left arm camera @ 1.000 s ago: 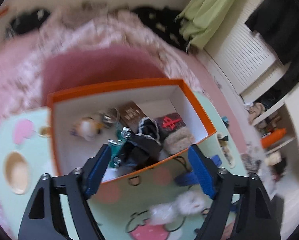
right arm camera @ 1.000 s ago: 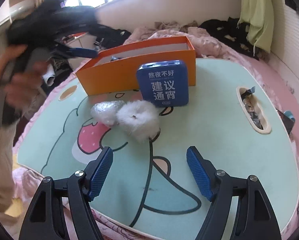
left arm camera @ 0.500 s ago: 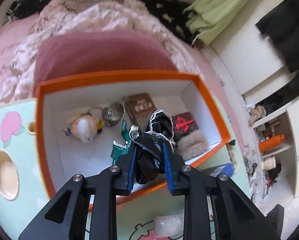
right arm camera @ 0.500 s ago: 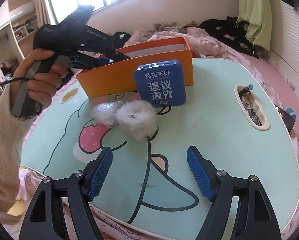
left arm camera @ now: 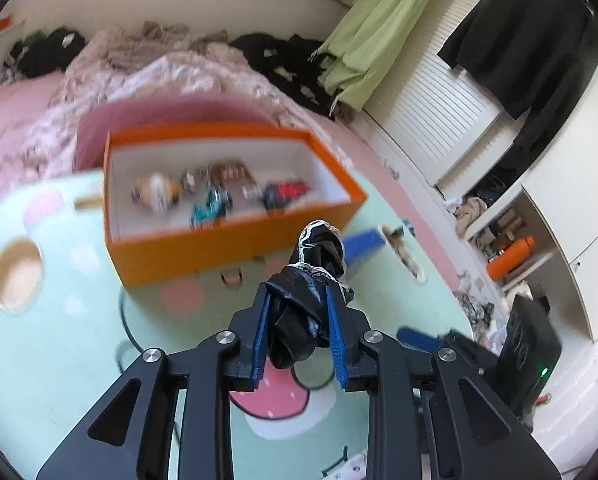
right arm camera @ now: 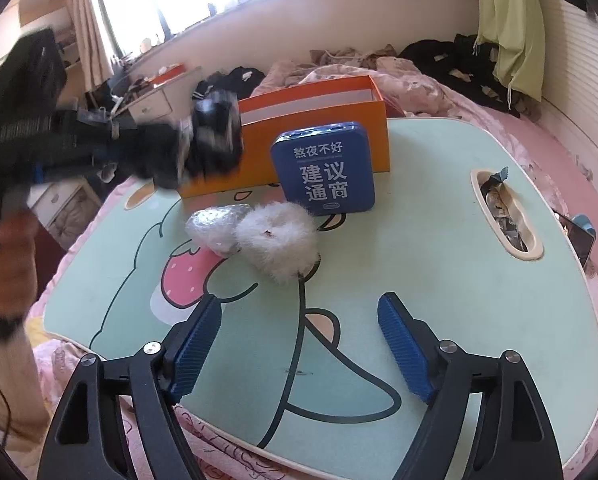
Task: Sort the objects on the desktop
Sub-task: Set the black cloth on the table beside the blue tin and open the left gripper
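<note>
Small items inside the open orange cardboard box (left arm camera: 235, 236) are motion-blurred beyond identification. Left of that box, the black left gripper (right arm camera: 203, 144) and the hand (right arm camera: 7, 256) holding it smear.

Black bundle (left arm camera: 313, 288): glossy cloth, white lace trim
Orange box (right arm camera: 323, 136): matt card
Blue tin (right arm camera: 325, 168): smooth metal
White puff (right arm camera: 277, 236): fluffy fur

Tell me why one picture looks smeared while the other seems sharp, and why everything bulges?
Left wrist view: the orange box and its contents are streaked by motion blur, while the left claw and the black lace-trimmed cloth it grips stay crisp. Right wrist view: the blue tin reads sharply; only the other claw's hand is smeared. Both views are fisheye, with dark corners.
</note>
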### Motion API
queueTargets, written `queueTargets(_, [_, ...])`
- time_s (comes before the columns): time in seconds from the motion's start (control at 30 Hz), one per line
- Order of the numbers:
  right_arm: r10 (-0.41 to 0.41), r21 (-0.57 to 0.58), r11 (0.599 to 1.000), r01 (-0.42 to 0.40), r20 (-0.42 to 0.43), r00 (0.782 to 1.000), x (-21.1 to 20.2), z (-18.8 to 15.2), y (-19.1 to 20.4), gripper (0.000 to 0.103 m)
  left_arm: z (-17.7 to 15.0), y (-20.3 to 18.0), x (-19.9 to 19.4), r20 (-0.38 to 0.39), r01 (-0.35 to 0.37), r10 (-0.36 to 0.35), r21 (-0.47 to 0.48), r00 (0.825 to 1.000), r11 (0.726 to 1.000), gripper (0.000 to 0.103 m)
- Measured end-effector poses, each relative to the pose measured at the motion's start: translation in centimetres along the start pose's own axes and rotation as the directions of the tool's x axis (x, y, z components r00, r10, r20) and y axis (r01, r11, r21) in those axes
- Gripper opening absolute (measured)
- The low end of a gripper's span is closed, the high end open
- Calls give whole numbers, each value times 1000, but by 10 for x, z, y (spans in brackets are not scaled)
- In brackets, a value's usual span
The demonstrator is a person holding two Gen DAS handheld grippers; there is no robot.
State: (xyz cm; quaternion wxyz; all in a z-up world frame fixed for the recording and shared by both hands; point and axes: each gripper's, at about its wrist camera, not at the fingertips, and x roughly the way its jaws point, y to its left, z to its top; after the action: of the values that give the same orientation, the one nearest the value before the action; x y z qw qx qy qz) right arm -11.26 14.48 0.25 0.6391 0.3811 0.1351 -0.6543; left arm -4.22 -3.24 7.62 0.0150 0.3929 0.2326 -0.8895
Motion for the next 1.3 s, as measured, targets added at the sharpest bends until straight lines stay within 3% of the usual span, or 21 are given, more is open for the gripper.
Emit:
queueTargets(0.13, [-1, -1, 1000, 1, 5, 1000, 1, 0, 1, 81, -13, 5, 1, 49, -32, 32, -3, 998, 999, 35])
queueTargets(0.23, [2, -4, 1000, -2, 6, 1000, 1, 0, 1, 81, -22, 3, -16, 128, -100, 97, 16, 987, 995, 58])
queueTargets(0.3, [3, -6, 1000, -3, 6, 1000, 1, 0, 0, 83, -28, 1, -27, 164, -153, 144, 47, 976, 987, 80])
queueTargets(0.43, [-4, -11, 1000, 4, 7, 1000, 3, 0, 2, 89, -52, 0, -33, 172, -257, 238, 97, 956, 962, 81])
queueTargets(0.7, [-19, -19, 1000, 19, 5, 1000, 3, 0, 0, 94, -91, 21, 0, 51, -309, 306, 76, 951, 948, 81])
queueTargets(0.83, [-38, -28, 999, 38, 4, 999, 5, 0, 1, 94, -98, 7, 13, 67, -408, 403, 146, 913, 901, 84])
queueTargets(0.93, [-59, -42, 997, 59, 4, 998, 6, -2, 3, 95, -99, 2, 17, 59, -390, 386, 151, 921, 908, 102])
queueTargets(1.13, [-83, -65, 994, 83, 3, 997, 8, -7, 7, 99, -101, 3, 17, 62, -382, 377, 149, 924, 912, 103])
queueTargets(1.3, [-174, -134, 976, 172, -1, 985, 15, -13, 15, 103, -100, 1, 20, 62, -383, 378, 148, 924, 912, 103])
